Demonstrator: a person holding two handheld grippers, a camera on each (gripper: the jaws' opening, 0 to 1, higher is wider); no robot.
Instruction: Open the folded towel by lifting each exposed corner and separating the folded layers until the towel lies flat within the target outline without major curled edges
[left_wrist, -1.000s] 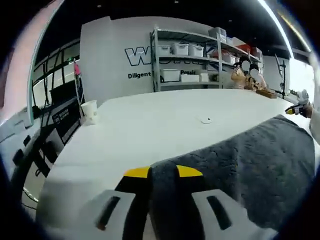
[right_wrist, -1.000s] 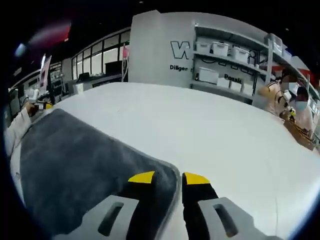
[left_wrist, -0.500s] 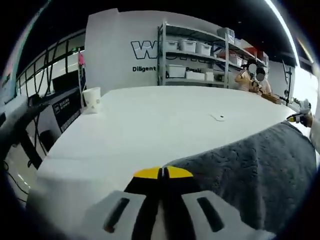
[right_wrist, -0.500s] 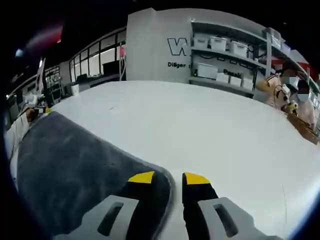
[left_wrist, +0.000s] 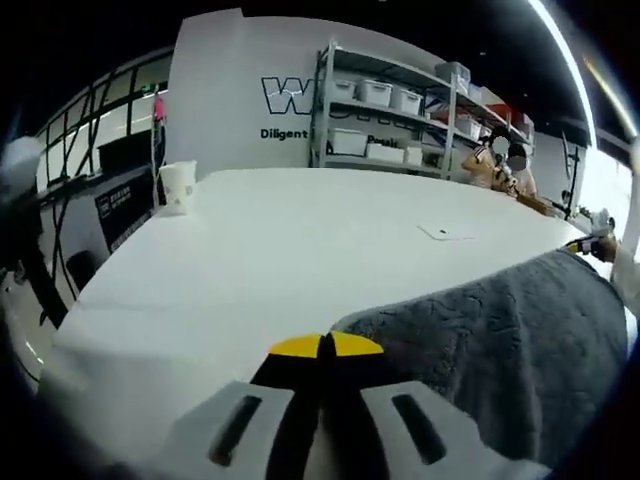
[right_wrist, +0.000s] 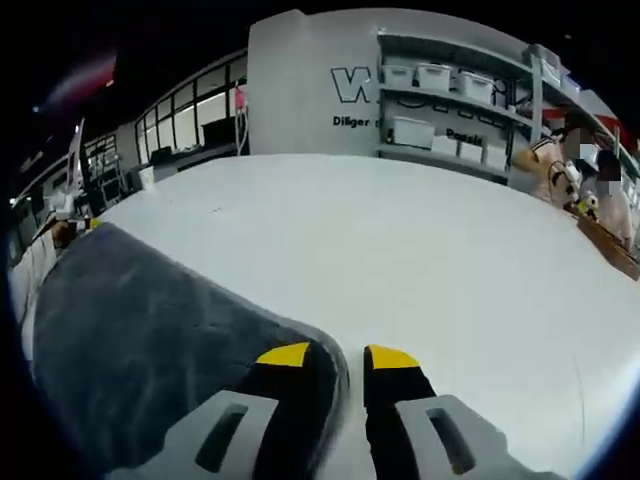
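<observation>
- The dark grey plush towel (left_wrist: 500, 340) lies on the white table (left_wrist: 280, 250), its length stretched between both grippers.
- Left gripper (left_wrist: 325, 345): clenched on the towel's near corner.
- Right gripper (right_wrist: 337, 355): jaws parted astride the opposite corner, towel (right_wrist: 140, 330) running leftward.

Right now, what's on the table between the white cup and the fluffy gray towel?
In the left gripper view, only bare white table lies between the cup and the towel; nothing sits there.
</observation>
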